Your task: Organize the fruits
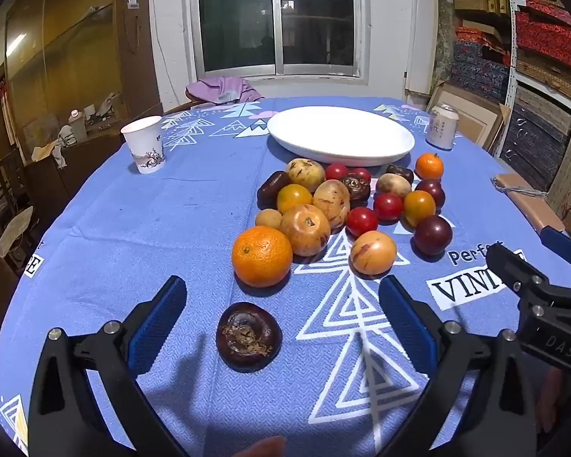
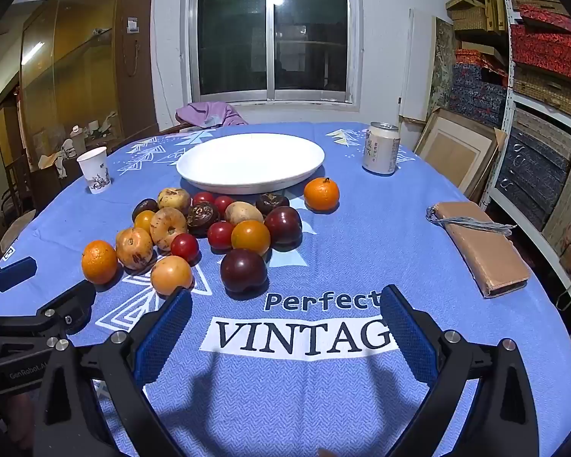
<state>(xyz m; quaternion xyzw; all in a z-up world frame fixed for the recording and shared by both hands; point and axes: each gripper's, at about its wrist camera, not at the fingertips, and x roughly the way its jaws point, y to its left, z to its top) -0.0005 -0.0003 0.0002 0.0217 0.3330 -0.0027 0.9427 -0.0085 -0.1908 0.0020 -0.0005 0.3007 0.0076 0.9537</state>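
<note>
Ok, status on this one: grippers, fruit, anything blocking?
Left gripper open, right gripper open, both empty. Fruit pile on cloth, plate bare. Dark fruit sits between left fingers. Nothing blocking.

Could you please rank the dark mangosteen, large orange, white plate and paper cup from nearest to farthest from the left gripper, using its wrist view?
1. Dark mangosteen, between the open fingers.
2. Large orange, just beyond.
3. Paper cup, far left, and white plate, far centre: too close to call.

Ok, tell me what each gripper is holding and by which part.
Nothing is held. The left gripper stands open above the dark round mangosteen without touching it; the right gripper is open over bare blue tablecloth.
</note>
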